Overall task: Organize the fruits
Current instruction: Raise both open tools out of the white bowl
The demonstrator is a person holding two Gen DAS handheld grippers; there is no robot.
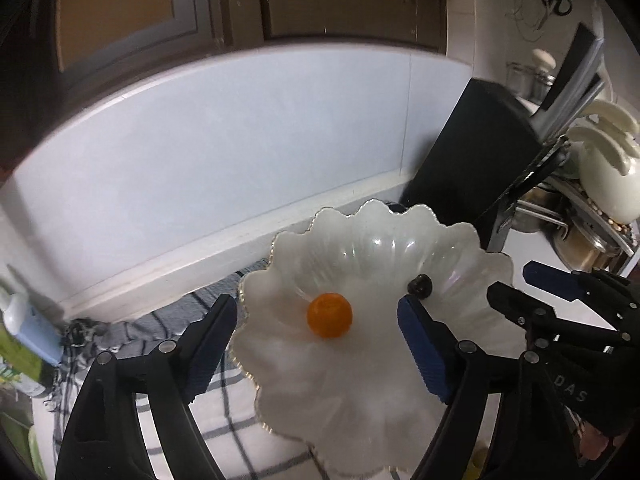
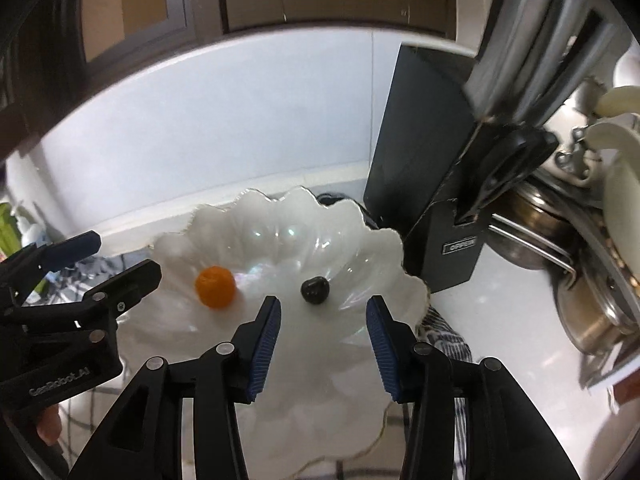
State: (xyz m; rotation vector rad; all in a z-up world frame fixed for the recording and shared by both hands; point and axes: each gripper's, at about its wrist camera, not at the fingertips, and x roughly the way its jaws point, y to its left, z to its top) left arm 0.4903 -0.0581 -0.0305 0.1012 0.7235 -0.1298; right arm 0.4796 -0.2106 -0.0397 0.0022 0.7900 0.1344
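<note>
Two fruits in your scalloped glass bowl [image 1: 460,248]: orange kumquat [image 1: 330,315] mid-bowl, dark berry [image 1: 419,283] near it, apart | your left gripper [image 1: 316,340] gapes empty above them | your right gripper [image 2: 323,334] parted, empty

A white countertop [image 2: 516,320] is seen running up to a pale backsplash. A grey-checked cloth [image 1: 208,404] is spread on it, and a scalloped white glass bowl [image 1: 400,420] is set on the cloth. At two o'clock from the bowl a black knife block [image 2: 416,128] is stood, with steel pots [image 2: 592,320] at three o'clock.
</note>
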